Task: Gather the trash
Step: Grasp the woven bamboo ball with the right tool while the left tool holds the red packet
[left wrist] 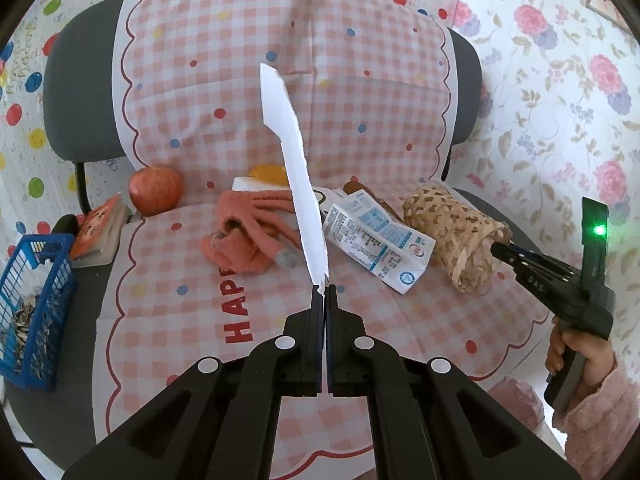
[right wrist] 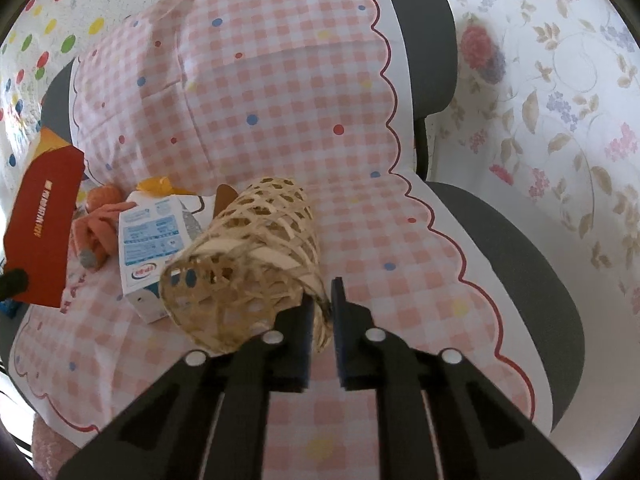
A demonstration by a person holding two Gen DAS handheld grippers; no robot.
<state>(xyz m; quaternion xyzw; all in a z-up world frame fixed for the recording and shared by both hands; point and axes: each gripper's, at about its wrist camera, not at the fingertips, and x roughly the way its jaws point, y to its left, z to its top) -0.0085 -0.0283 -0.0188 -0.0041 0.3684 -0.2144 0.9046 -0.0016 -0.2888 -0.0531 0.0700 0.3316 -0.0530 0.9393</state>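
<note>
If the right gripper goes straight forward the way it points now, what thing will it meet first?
Probably the woven basket. The right gripper already has the basket's rim between its fingers, so the basket lies directly ahead. Behind it lies the milk carton, slightly to the left, though depth there is uncertain.

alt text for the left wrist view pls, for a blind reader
The left gripper is shut on a torn card scrap, held upright and edge-on above a chair draped in pink checked cloth. On the seat lie an apple, an orange glove, a flattened milk carton and a tipped wicker basket, whose rim the right gripper reaches.
</note>
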